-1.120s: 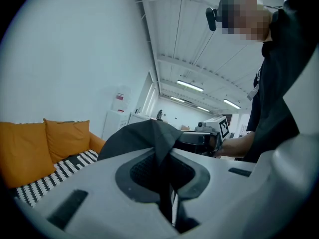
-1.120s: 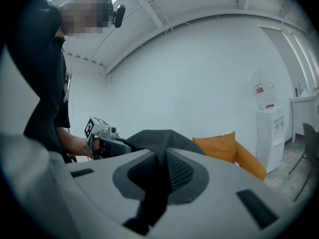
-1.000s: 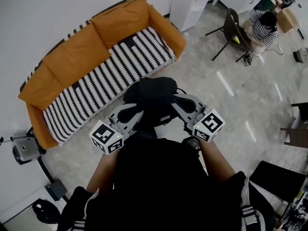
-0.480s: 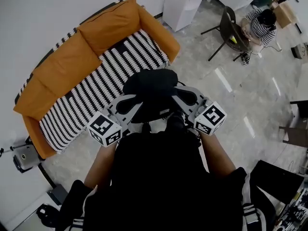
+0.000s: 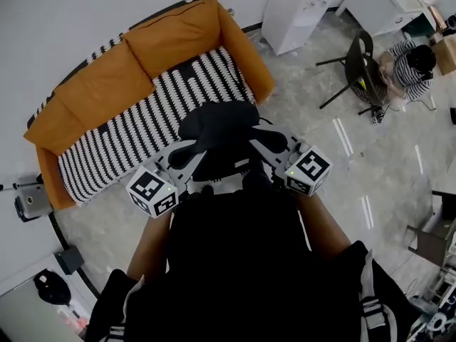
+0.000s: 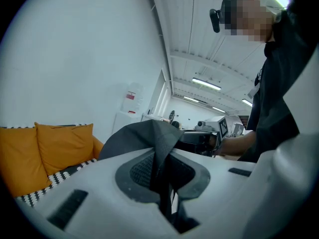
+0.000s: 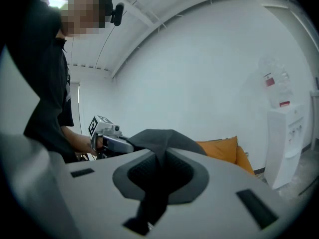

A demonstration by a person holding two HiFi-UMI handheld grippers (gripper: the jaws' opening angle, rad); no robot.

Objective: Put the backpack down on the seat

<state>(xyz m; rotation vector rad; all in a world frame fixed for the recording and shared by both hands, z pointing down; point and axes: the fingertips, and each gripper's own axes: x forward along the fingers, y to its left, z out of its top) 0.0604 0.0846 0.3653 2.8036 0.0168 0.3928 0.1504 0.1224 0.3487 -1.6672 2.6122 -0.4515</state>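
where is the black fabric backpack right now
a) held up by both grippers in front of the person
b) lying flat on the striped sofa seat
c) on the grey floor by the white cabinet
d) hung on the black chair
A: the black fabric backpack is pinched in the shut jaws of the left gripper and the right gripper, and is not yet set down on the orange sofa's black-and-white striped seat.
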